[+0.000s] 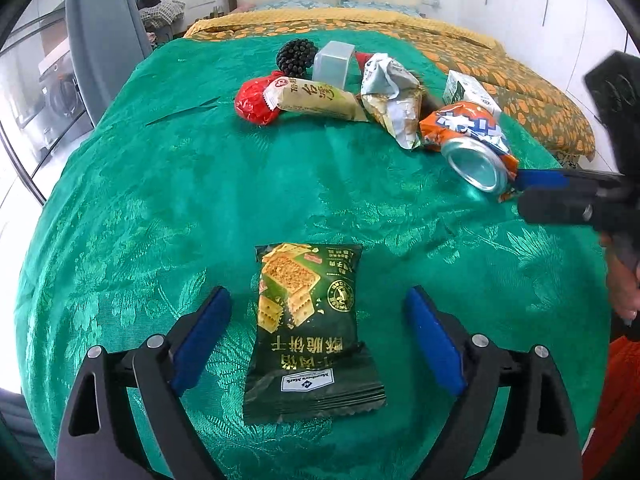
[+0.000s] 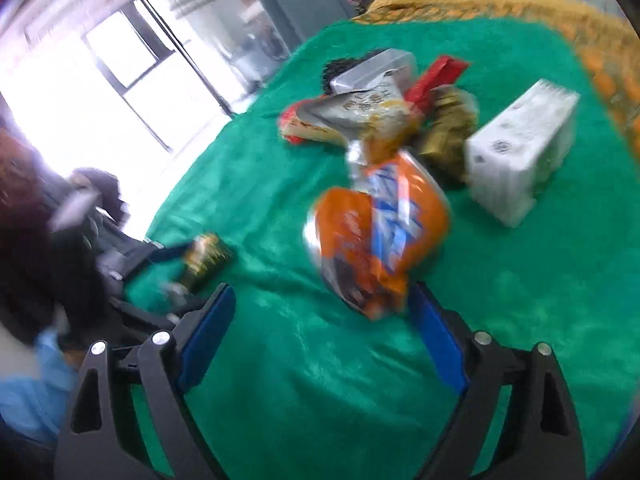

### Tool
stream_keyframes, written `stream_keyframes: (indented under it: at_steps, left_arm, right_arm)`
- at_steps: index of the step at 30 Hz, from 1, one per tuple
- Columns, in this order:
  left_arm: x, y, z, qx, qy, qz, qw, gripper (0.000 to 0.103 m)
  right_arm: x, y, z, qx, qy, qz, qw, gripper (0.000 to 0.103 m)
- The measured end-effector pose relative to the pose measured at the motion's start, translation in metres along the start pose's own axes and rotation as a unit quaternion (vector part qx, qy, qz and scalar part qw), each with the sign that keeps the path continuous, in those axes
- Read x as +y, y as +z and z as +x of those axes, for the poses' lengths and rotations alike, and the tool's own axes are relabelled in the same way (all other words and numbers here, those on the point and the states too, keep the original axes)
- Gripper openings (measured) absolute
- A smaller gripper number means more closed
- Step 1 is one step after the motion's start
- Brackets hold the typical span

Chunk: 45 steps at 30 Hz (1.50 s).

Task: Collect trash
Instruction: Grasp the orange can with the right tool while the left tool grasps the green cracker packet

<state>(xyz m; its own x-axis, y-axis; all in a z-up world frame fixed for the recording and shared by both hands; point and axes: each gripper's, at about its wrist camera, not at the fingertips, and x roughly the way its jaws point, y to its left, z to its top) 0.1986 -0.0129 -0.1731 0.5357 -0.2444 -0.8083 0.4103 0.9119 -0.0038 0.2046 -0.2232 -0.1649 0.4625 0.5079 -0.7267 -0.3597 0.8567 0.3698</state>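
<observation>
Left wrist view, items on a green cloth [image 1: 160, 200] spread over a bed:

- Left gripper [image 1: 318, 312]: jaws spread wide, nothing clamped. A dark green cracker packet [image 1: 308, 332] lies flat between the blue pads, touching neither.
- Far pile, left to right: red ball [image 1: 252, 100]; beige snack wrapper [image 1: 316, 100] leaning on the ball; black spiky ball [image 1: 296, 56] behind; clear plastic tub [image 1: 332, 62] beside the spiky ball; crumpled silver-and-gold bag [image 1: 390, 96]; white carton [image 1: 470, 92].
- Crushed orange can [image 1: 472, 144]: on its side in front of the carton, open end toward the camera, at the right end of the pile.
- Right gripper [image 1: 536, 184]: enters from the right edge, blue pad tip just beside the can; contact cannot be told.

Right wrist view (blurred):

- Right gripper [image 2: 320, 312]: jaws apart, nothing pinched. The can [image 2: 376, 236] lies ahead of the pads, its near end close to the right pad; touching or not cannot be told.
- Carton [image 2: 520, 148]: right of the can, apart from it.
- Silver bag [image 2: 368, 108] and a red wrapper [image 2: 432, 76]: behind the can.
- Cracker packet [image 2: 204, 256]: far left, next to the left gripper's dark frame.
</observation>
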Motion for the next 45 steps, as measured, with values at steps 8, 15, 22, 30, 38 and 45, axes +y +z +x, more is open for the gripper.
stream_keyframes:
  at_steps: [8, 15, 22, 30, 38, 45]
  left_arm:
    - [0.0, 0.0, 0.001, 0.001, -0.001, 0.0, 1.0, 0.09]
    - [0.0, 0.0, 0.0, 0.0, -0.002, 0.0, 1.0, 0.09]
    - [0.001, 0.0, 0.0, -0.001, -0.005, -0.003, 1.0, 0.09]
    - [0.0, -0.004, -0.003, -0.002, -0.016, -0.003, 0.9999, 0.09]
    - [0.006, -0.002, -0.007, 0.0, 0.004, -0.019, 0.9998, 0.061]
    - [0.009, -0.001, -0.014, -0.003, -0.009, -0.059, 0.9982, 0.031]
  right_arm:
    - [0.029, 0.02, 0.018, -0.018, -0.166, -0.122, 0.978, 0.088]
    - [0.022, 0.03, 0.023, -0.015, -0.161, -0.109, 0.981, 0.063]
    - [0.022, -0.005, -0.024, -0.024, -0.122, -0.068, 0.99, 0.058]
    - [0.026, -0.066, -0.071, -0.026, -0.1, 0.011, 0.995, 0.059]
    - [0.021, -0.081, -0.076, -0.029, -0.109, 0.019, 0.993, 0.059]
    - [0.01, -0.085, -0.092, -0.05, -0.093, 0.052, 0.993, 0.059]
